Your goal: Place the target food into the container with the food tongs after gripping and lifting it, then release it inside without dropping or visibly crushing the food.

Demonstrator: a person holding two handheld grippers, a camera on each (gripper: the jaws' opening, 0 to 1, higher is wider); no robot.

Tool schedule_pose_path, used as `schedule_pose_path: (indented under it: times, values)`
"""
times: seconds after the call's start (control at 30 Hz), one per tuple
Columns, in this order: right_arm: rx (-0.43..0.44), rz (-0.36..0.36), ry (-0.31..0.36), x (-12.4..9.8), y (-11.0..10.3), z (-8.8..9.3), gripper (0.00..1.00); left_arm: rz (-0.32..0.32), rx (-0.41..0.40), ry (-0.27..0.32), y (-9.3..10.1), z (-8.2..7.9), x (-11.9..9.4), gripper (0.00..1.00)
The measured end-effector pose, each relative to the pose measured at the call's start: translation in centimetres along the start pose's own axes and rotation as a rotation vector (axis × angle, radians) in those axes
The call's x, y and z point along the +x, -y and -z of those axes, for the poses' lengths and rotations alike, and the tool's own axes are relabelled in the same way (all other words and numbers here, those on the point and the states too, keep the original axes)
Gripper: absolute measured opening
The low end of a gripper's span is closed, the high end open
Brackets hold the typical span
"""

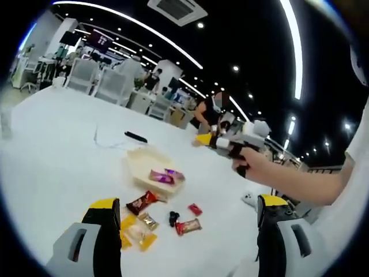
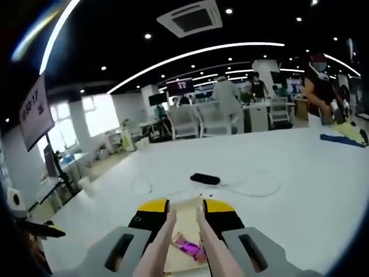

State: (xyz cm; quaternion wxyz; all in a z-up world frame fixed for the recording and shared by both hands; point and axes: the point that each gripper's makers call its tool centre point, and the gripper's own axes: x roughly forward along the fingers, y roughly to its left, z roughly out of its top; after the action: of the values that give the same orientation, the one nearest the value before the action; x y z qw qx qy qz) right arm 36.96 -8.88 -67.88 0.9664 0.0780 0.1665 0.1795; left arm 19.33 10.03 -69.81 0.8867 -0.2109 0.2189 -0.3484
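Left gripper (image 1: 183,222) hangs wide open and empty above scattered wrapped candies (image 1: 166,218). Right gripper (image 2: 184,216) clamps pale food tongs (image 2: 183,249), seemingly empty, over the container (image 1: 151,169) already holding purple-wrapped candy (image 2: 188,247). Next: pinch one candy gently, midway.

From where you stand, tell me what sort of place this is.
Probably an open-plan office or lab: rows of desks with white chairs, a ceiling air vent, long strip lights, people working behind the white table.
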Motion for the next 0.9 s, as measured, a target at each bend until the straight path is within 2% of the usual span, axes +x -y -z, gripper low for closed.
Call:
schedule_pose_path:
  times: [0.23,0.43,0.9]
  values:
    - [-0.006,0.007,0.0,-0.9,0.1,-0.1,0.24,-0.002,-0.011,0.011,0.0,0.3,-0.2,0.99]
    - [-0.001,0.005,-0.019,-1.9,1.3,0.4,0.25,0.021,-0.018,-0.024,0.6,1.4,0.4,0.99]
    - [0.036,0.011,-0.052,-3.8,2.1,2.4,0.26,0.034,-0.013,-0.032,0.2,0.7,2.2,0.99]
